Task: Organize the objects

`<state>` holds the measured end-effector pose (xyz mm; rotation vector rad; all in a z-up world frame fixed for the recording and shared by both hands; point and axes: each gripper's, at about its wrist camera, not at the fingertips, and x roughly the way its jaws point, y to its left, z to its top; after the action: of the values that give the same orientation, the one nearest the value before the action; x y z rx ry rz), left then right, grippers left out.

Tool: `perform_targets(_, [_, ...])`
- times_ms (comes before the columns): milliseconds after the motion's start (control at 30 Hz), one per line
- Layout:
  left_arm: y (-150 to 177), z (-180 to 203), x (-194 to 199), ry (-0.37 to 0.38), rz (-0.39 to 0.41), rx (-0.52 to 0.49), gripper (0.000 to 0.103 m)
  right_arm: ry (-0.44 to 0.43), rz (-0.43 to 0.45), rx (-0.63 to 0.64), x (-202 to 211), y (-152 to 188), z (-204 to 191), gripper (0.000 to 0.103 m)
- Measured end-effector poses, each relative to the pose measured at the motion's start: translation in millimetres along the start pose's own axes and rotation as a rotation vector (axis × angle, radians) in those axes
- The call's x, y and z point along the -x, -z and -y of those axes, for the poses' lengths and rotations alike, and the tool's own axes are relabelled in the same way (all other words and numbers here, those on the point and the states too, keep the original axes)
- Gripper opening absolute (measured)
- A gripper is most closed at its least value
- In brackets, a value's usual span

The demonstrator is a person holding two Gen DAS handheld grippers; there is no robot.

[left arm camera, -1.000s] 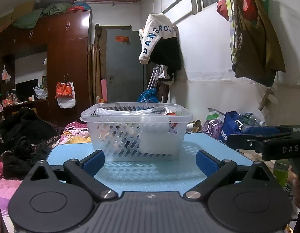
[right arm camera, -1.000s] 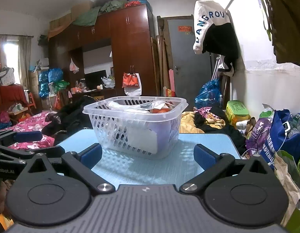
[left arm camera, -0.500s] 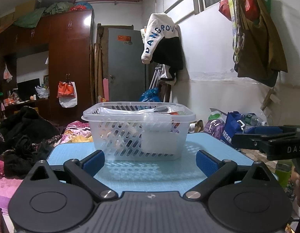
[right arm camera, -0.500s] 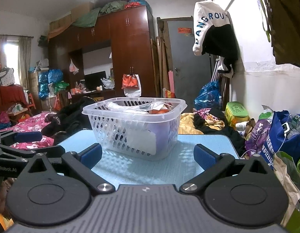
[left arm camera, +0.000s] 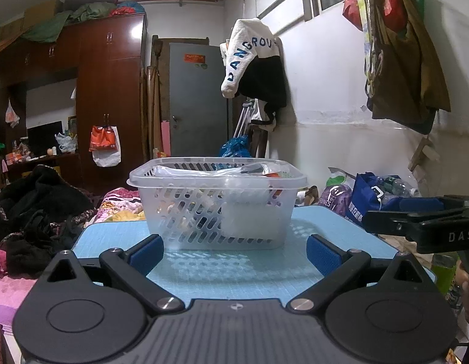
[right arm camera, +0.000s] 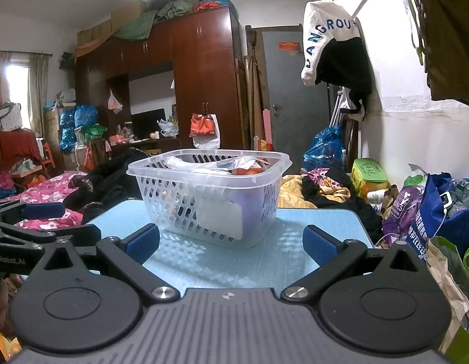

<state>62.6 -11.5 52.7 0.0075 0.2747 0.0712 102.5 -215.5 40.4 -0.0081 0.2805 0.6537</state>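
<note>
A clear plastic basket (left arm camera: 216, 203) with slotted walls stands on a light blue table (left arm camera: 234, 267). It holds several items, among them a crinkled plastic bag and something orange. It also shows in the right wrist view (right arm camera: 210, 197). My left gripper (left arm camera: 234, 251) is open and empty, low over the table's near part, just short of the basket. My right gripper (right arm camera: 231, 242) is open and empty, also just short of the basket. The right gripper's side shows at the right edge of the left wrist view (left arm camera: 416, 221). The left gripper's side shows at the left edge of the right wrist view (right arm camera: 28, 227).
A bed with dark clothes (right arm camera: 98, 185) lies left of the table. Bags (right arm camera: 434, 209) crowd the floor on the right by the white wall. A brown wardrobe (right arm camera: 201, 85) and a grey door (right arm camera: 289, 91) stand at the back.
Both views have shifted only slightly; the basket stays in place and both grippers stay open.
</note>
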Motion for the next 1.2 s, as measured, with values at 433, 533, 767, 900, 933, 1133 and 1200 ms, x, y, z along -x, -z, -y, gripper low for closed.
perform_targets(433, [0.0,1.4,-0.7,-0.001,0.002,0.002,0.101,0.003,-0.001,0.001,-0.8,-0.8,-0.8,0.103])
perform_targets(533, [0.4,1.9,-1.5,-0.001,0.000,0.003,0.101,0.003,-0.001,0.002,-1.0,-0.5,0.0,0.103])
perform_targets(767, [0.9,2.6,-2.1,-0.004,-0.001,0.001,0.101,0.003,-0.001,0.003,-1.0,-0.4,-0.3,0.103])
perform_targets(900, [1.6,3.6,-2.6,0.001,-0.002,-0.001,0.101,0.006,0.001,0.005,0.0,-0.6,0.6,0.103])
perform_targets(933, [1.6,3.8,-2.4,0.001,-0.001,-0.003,0.101,0.006,0.002,0.004,0.1,-0.7,0.8,0.103])
perform_targets(1133, [2.0,4.0,-2.9,0.001,-0.004,-0.003,0.101,0.008,0.001,0.003,-0.1,0.0,3.1,0.103])
perform_targets(1200, [2.6,4.5,-3.1,0.002,-0.007,-0.003,0.101,0.008,-0.001,0.005,0.2,0.2,5.8,0.103])
